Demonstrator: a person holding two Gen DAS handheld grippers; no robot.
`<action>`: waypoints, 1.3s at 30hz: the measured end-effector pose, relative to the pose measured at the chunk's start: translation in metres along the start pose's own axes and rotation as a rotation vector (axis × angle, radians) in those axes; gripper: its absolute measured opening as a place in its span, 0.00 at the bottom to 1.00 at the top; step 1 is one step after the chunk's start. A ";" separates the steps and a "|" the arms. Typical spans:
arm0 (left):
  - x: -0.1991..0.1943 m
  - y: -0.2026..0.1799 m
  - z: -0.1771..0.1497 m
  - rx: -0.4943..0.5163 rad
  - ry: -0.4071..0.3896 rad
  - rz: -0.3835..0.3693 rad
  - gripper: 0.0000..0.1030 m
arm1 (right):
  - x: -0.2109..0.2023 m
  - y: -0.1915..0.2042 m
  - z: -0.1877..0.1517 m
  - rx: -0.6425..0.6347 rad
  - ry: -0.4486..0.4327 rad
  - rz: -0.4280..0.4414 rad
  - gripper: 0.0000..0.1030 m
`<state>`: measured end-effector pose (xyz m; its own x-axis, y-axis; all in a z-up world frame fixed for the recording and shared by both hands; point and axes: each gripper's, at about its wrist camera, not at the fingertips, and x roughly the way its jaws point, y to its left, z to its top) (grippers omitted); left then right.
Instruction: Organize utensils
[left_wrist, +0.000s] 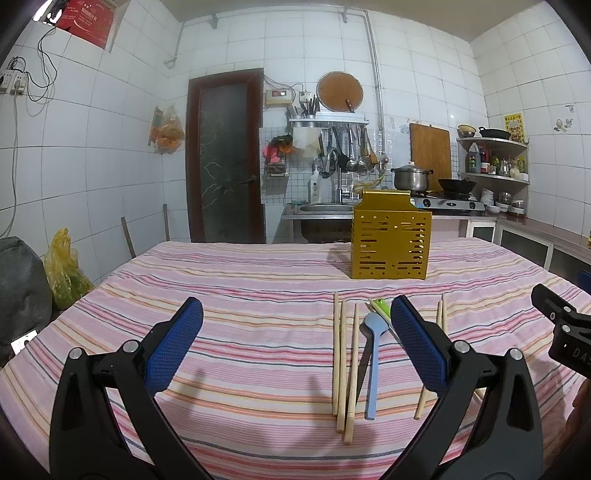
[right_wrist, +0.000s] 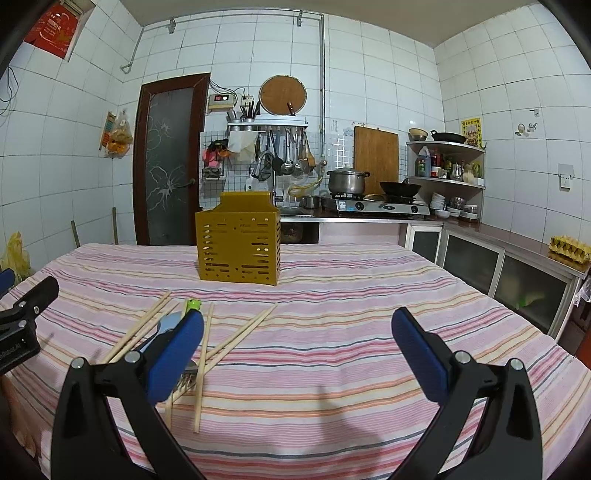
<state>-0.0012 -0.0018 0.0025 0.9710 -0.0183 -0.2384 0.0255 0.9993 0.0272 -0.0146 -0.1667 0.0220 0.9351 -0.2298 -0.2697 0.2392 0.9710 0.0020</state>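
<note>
Nearest the cameras, both claws hang above the striped cloth of the table with their blue pads spread wide and nothing between them. The left claw sits to the left of the utensils; the right claw sits to their right, and its black body shows at the right edge of the left wrist view.

Between the 2 claws the utensils lie loose on the cloth. 3 wooden chopsticks lie close together, roughly parallel. Just beside them is a light blue spoon, bowl pointing away. A green-handled utensil lies partly behind the left claw's pad; in the right wrist view fork tines show beside that claw's left pad. More chopsticks cross each other near the fork.

Further back, well apart from the utensils, a yellow perforated holder stands upright on the table.

Behind it are a sink, a pot and a wok on the stove.
</note>
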 end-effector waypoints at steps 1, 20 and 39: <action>0.000 0.000 0.000 0.000 -0.002 0.000 0.95 | 0.000 0.000 0.000 0.001 0.000 -0.001 0.96; -0.001 0.000 0.000 0.000 -0.005 0.000 0.95 | 0.004 0.000 -0.002 0.003 0.002 -0.006 0.96; -0.001 0.000 0.000 -0.001 -0.006 0.000 0.95 | 0.007 -0.001 -0.004 0.011 0.000 -0.014 0.96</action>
<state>-0.0025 -0.0016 0.0028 0.9724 -0.0181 -0.2324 0.0249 0.9993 0.0265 -0.0098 -0.1691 0.0162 0.9317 -0.2430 -0.2701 0.2549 0.9669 0.0093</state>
